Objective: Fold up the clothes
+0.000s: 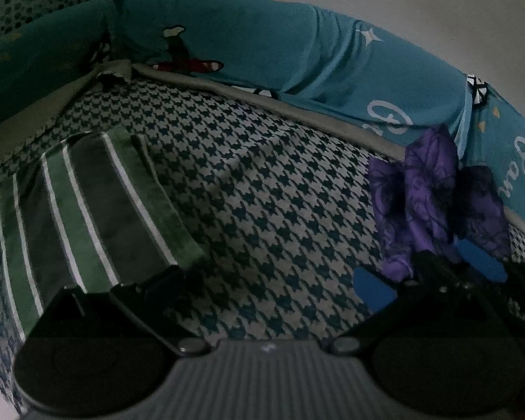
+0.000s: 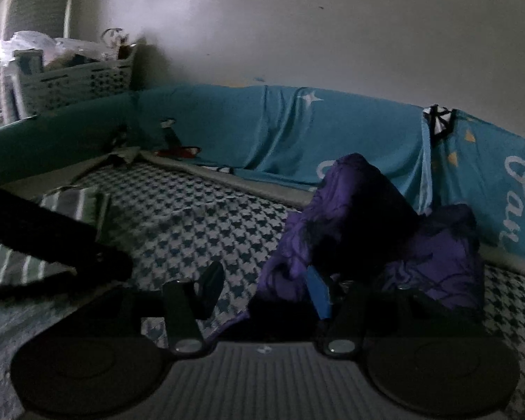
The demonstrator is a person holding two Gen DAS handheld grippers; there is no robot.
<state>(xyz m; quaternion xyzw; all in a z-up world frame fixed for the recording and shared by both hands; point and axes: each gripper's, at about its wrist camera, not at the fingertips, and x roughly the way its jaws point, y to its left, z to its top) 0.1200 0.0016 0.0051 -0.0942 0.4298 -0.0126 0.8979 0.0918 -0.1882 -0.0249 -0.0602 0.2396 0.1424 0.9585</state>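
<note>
Houndstooth bed [image 1: 262,210]: my right tool [image 2: 262,290], half-open, straddles purple garment [image 2: 420,245]; left tool [image 1: 290,280] open, empty, ready.

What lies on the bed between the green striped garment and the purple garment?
Only bare houndstooth bedcover separates the green striped garment from the purple garment; the left wrist view shows it.

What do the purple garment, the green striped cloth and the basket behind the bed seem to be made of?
Purple garment: thin, slightly glossy fabric, perhaps satin or synthetic; it crumples into soft folds with a faint sheen. Green striped cloth: thicker, matte, towel-like or knitted; it lies flat with a dull surface, though the dim light leaves that open. Basket: pale rigid plastic, judging by its perforated walls.
</note>
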